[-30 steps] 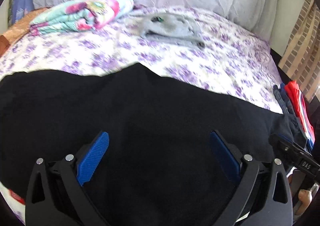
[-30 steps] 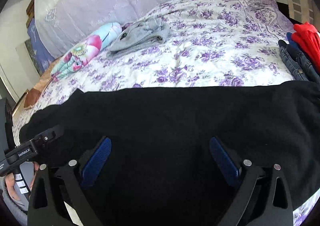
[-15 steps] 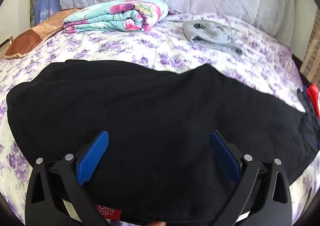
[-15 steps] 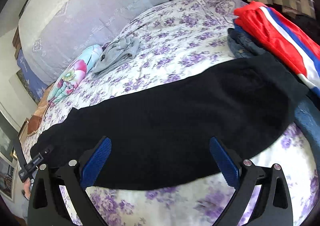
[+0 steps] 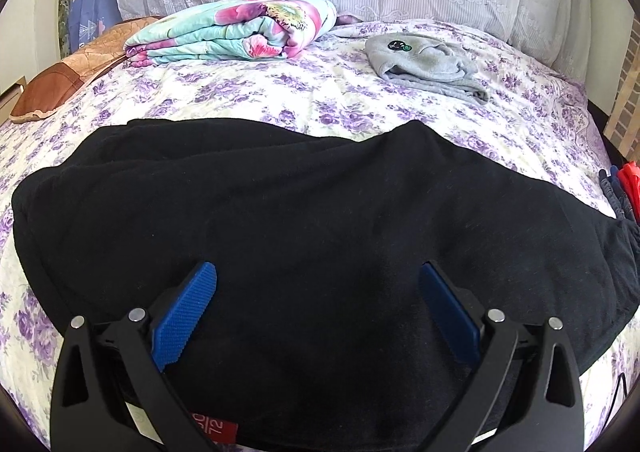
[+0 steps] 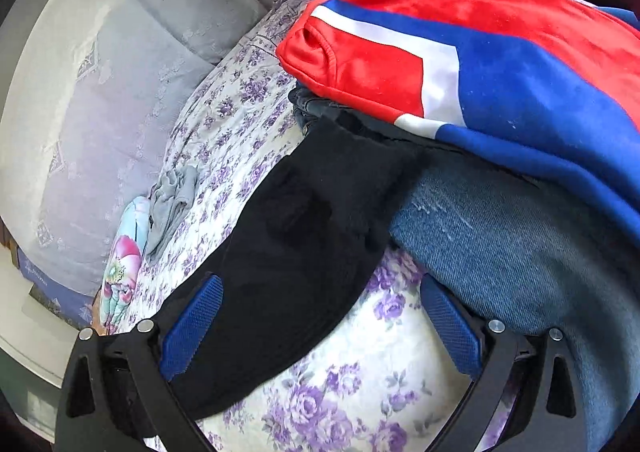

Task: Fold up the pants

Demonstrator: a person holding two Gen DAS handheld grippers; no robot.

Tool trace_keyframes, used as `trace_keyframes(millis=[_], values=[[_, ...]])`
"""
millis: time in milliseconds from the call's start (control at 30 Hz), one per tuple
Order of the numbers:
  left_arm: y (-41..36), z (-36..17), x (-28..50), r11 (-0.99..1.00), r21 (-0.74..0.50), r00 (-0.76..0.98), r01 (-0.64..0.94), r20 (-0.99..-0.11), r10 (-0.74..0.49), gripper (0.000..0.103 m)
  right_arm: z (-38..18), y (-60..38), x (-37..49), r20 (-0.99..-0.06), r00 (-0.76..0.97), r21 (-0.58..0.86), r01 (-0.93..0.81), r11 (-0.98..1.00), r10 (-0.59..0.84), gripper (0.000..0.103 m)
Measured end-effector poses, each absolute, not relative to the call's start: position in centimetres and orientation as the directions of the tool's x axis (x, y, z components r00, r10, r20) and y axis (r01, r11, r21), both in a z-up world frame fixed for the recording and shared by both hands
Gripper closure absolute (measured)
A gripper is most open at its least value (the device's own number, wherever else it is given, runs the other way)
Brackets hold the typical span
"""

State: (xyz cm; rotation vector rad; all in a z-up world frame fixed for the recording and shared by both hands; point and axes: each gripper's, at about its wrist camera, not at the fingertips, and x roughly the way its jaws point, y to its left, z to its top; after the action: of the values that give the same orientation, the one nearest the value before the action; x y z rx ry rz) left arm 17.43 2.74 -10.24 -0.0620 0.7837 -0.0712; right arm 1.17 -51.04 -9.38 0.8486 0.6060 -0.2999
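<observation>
From the left wrist view I see the black, soft knit pants (image 5: 320, 220) lying flat on the bed with the purple-flowered sheet (image 5: 248, 100); they fill the middle band of that frame, and their long axis runs from the left edge across to the right edge, crosswise to the way my left tool (image 5: 316, 312) points; its blue pads stand wide apart over the near edge of the cloth, gripping nothing, with a red label (image 5: 218, 430) showing at the bottom of the frame.

In the right wrist view my right tool (image 6: 320, 328) is also spread apart and empty; one narrow end of the pants (image 6: 304, 244) runs from the lower left of the frame up to the centre, where it meets the folded blue denim jeans (image 6: 520, 252) and the red, white and blue velvety garment (image 6: 460, 64) stacked on them at the upper right; whether the end tucks under the denim or only touches it I cannot tell.

So each tool sits near one end of the long axis; I judge the next fold is end to end, and the right-hand end, crowded against that stack, is the one needing care.
</observation>
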Motion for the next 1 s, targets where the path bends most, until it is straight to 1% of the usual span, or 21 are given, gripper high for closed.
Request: trace_keyframes(millis=[100,233,267,333,400,433,467,500,533,567,600,633,667,733,767,833,900,1000], values=[[3.0,-10.1,17.3,0.994,-0.101,0.712,0.046,-0.695,-0.104,0.005,-9.5,-51.0,2.2,-0.615,0.787,0.580,0.495,0.647,-0.050,0.003],[5.1,-8.4,16.2,0.975,-0.208,0.741,0.083,-0.641,-0.200,0.005,-9.2,-50.4,3.0,-0.603,0.794,0.546,0.483,0.684,-0.079,0.004],[6.0,-7.4,15.7,0.974,-0.214,0.762,0.073,-0.618,-0.192,0.005,-9.1,-50.3,3.1,-0.588,0.806,0.553,0.464,0.692,-0.071,0.013],[8.1,-5.6,14.8,0.980,-0.196,0.810,0.025,-0.571,-0.135,0.005,-9.2,-50.2,3.5,-0.587,0.809,0.558,0.444,0.701,-0.046,0.026],[10.6,-4.7,14.4,0.981,-0.191,0.832,-0.032,-0.550,-0.080,0.005,-9.6,-50.1,3.7,-0.593,0.804,0.555,0.452,0.699,-0.049,0.026],[12.1,-4.7,14.3,0.978,-0.191,0.836,-0.078,-0.547,-0.040,0.005,-9.8,-50.2,3.8,-0.594,0.802,0.555,0.461,0.693,-0.058,0.029],[13.5,-5.0,14.3,0.973,-0.181,0.836,-0.144,-0.548,0.022,0.005,-9.7,-50.3,3.9,-0.596,0.800,0.556,0.471,0.685,-0.067,0.035],[14.9,-5.3,14.3,0.963,-0.166,0.829,-0.212,-0.553,0.088,0.005,-9.8,-50.4,3.9,-0.595,0.801,0.562,0.478,0.675,-0.072,0.037],[16.3,-5.6,14.4,0.950,-0.164,0.817,-0.266,-0.561,0.132,0.005,-9.9,-50.6,3.8,-0.594,0.801,0.572,0.482,0.664,-0.071,0.045],[18.0,-6.2,14.5,0.931,-0.186,0.802,-0.313,-0.577,0.154,0.005,-10.1,-50.9,3.7,-0.595,0.801,0.584,0.487,0.650,-0.066,0.055],[19.6,-6.7,14.5,0.913,-0.223,0.790,-0.343,-0.594,0.152,0.005,-10.2,-51.3,3.6,-0.593,0.803,0.598,0.489,0.636,-0.060,0.062],[21.3,-7.3,14.4,0.887,-0.276,0.780,-0.370,-0.610,0.135,0.005,-10.4,-51.6,3.3,-0.584,0.810,0.616,0.485,0.621,-0.053,0.075],[22.8,-7.8,14.4,0.860,-0.330,0.775,-0.389,-0.622,0.112,0.005,-10.5,-51.8,3.0,-0.576,0.816,0.630,0.482,0.609,-0.051,0.086],[25.3,-9.3,14.3,0.790,-0.468,0.780,-0.396,-0.626,0.020,0.005,-10.3,-51.6,2.8,-0.559,0.827,0.632,0.471,0.615,-0.060,0.088],[25.9,-9.6,14.3,0.772,-0.496,0.783,-0.398,-0.623,0.004,0.005,-9.8,-51.2,2.8,-0.554,0.829,0.612,0.469,0.637,-0.078,0.090],[25.6,-9.4,14.2,0.778,-0.484,0.788,-0.399,-0.615,0.022,0.005,-8.2,-49.5,3.3,-0.541,0.832,0.544,0.456,0.704,-0.121,0.091],[25.2,-9.4,14.2,0.792,-0.455,0.780,-0.407,-0.624,0.043,0.005,-6.2,-47.5,4.2,-0.518,0.845,0.484,0.417,0.769,-0.132,0.091],[25.7,-9.6,13.9,0.782,-0.482,0.794,-0.396,-0.608,0.028,0.005,-3.0,-42.8,6.6,-0.487,0.866,0.363,0.322,0.875,-0.117,0.091]])
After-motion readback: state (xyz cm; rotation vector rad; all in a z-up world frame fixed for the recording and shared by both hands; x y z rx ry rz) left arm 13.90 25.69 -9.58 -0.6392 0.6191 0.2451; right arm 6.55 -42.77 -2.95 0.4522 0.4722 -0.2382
